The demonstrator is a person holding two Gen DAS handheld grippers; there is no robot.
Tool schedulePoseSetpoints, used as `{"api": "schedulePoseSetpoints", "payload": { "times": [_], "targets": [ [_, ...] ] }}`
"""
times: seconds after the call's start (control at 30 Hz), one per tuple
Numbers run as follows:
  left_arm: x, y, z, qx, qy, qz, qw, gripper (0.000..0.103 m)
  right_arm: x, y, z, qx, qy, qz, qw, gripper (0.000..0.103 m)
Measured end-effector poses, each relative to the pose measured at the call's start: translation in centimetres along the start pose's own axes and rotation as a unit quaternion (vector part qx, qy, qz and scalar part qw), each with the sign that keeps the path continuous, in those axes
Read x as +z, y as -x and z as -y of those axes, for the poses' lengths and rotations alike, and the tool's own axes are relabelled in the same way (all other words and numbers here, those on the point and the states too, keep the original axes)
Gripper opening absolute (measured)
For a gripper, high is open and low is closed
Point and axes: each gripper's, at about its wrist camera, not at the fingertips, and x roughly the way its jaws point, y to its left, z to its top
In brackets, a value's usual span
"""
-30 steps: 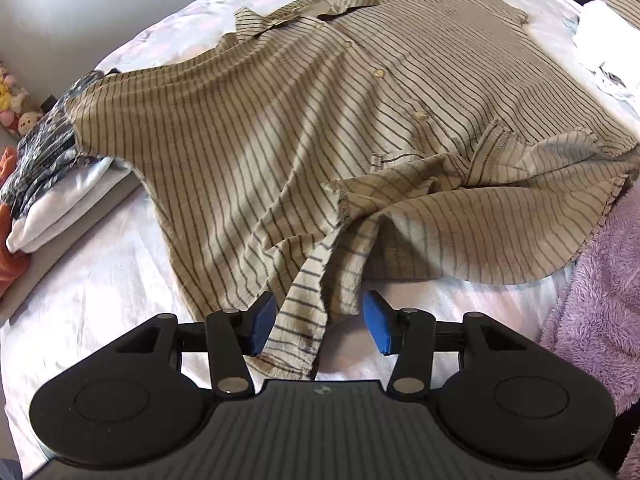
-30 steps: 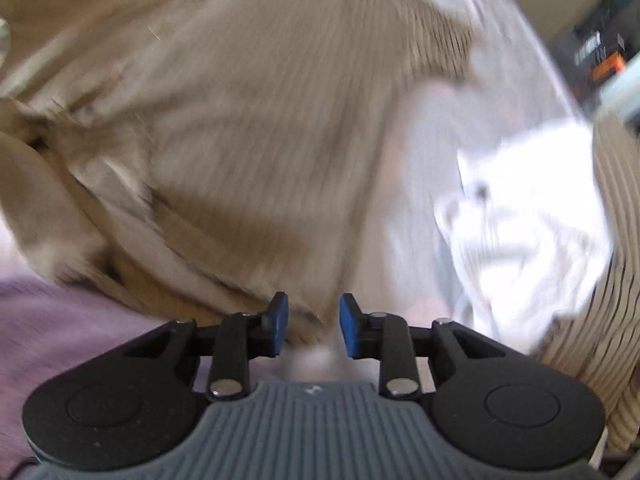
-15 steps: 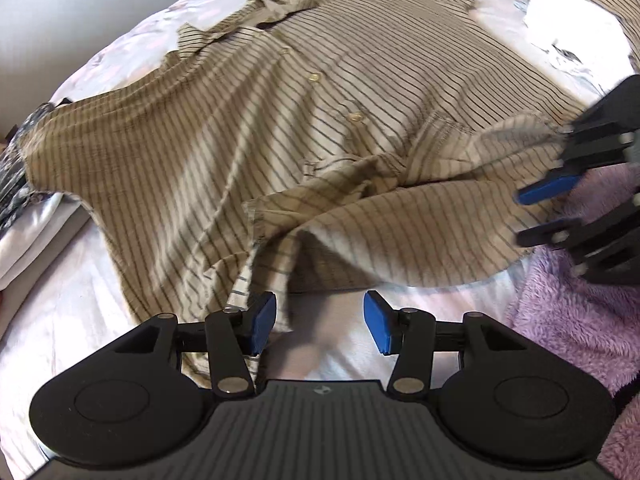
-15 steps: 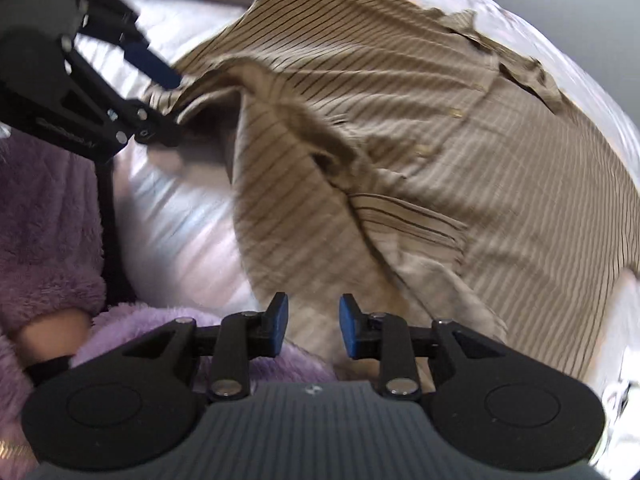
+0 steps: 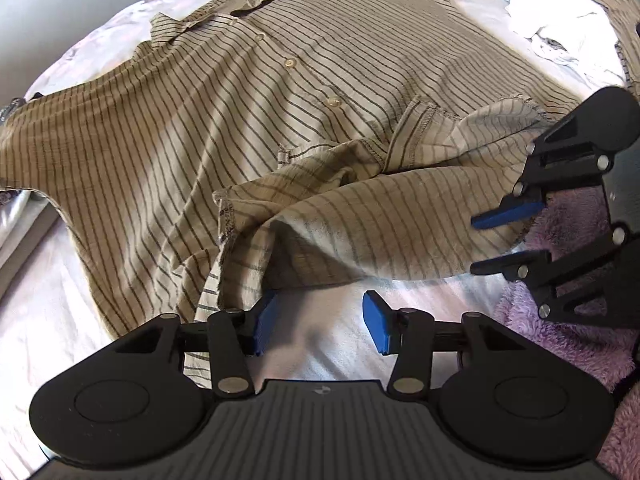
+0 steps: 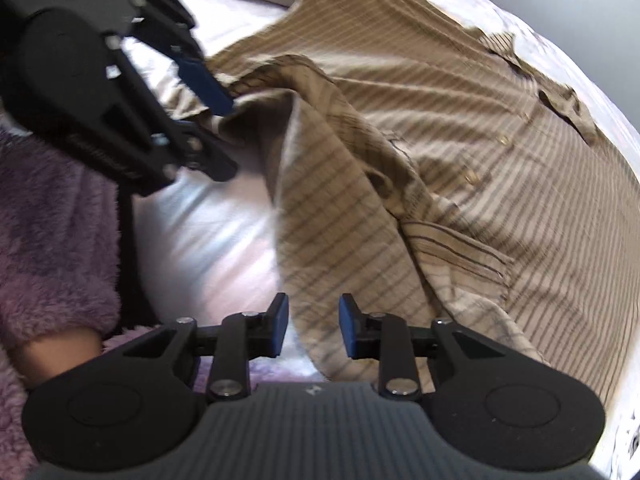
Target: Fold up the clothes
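The striped button shirt (image 5: 280, 92) lies spread on the bed (image 5: 48, 320), hem bunched. Since a second ago the right gripper (image 5: 486, 240) has swung in over the hem, and the left gripper (image 5: 316, 322) now flanks bare sheet; both are spread. Whether cloth sits between the right fingers is unclear.

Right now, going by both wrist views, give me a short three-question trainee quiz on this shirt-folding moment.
1. True or false: the left gripper is clamped on the striped shirt.
2. What lies nearest the right gripper? A) the collar B) the bunched-up hem C) the white clothes
3. Fill in: the shirt's front faces ____, with its buttons showing.

Key: 1 false, its jaws stand open, with bed sheet between them; 2 B; 3 up.
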Motion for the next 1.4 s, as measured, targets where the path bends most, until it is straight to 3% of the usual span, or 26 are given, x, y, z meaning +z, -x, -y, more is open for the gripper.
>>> {"api": "schedulePoseSetpoints", "payload": {
  "times": [0.13,0.27,0.4,0.47,0.5,0.53,0.7,0.9,1.03,1.1,1.17,1.3,1.4],
  "targets": [
    [-0.1,-0.4,-0.8,-0.02,0.015,-0.002,0.9997,0.045,0.0,-0.5,-0.4,0.008,0.01,-0.008,1.0,0.024],
    [0.2,-1.0,-1.0,-0.017,0.021,-0.011,0.9996,0.045,0.2,-0.7,-0.5,0.024,0.015,-0.009,1.0,0.025],
    [0.6,-1.6,-1.0,-0.015,0.028,-0.013,0.9994,0.045,0.6,-2.2,-0.9,-0.005,0.03,-0.032,0.999,0.031],
    [0.8,-1.7,-0.9,-0.013,0.023,-0.01,0.9996,0.045,0.8,-2.8,-0.6,-0.01,0.028,-0.041,0.999,0.028],
    [0.8,-1.6,-0.8,-0.013,0.018,-0.004,0.9997,0.045,0.8,-3.0,-0.4,-0.012,0.025,-0.044,0.999,0.01],
    [0.9,-1.5,-0.7,-0.015,0.012,0.0,0.9998,0.045,0.8,-2.9,0.0,-0.013,0.015,-0.041,0.999,0.001],
    [1.2,-1.7,0.1,-0.035,-0.026,0.018,0.9989,0.045,1.2,-1.6,3.4,-0.011,-0.067,0.005,0.998,0.001],
    [2.1,-3.2,1.4,-0.037,-0.074,0.03,0.9961,0.045,2.0,-2.0,6.2,-0.011,-0.101,0.023,0.995,0.001],
    [3.1,-4.9,1.2,-0.032,-0.08,0.033,0.9957,0.045,2.1,-2.5,7.2,-0.002,-0.115,0.028,0.993,0.002],
    [3.4,-5.5,0.7,-0.036,-0.062,0.029,0.997,0.035,2.0,-2.4,7.6,-0.004,-0.119,0.031,0.992,0.006],
    [3.7,-6.1,0.1,-0.041,-0.044,0.026,0.9978,0.016,1.8,-1.7,7.6,-0.004,-0.118,0.038,0.992,0.008],
    [4.1,-6.6,-0.8,-0.059,-0.013,0.023,0.9979,0.003,1.1,0.2,6.3,-0.002,-0.069,0.045,0.997,0.014],
    [4.0,-5.8,-0.7,-0.073,-0.018,0.018,0.997,0.0,0.5,0.1,4.6,0.005,-0.026,0.029,0.999,0.036]
  ]
}}
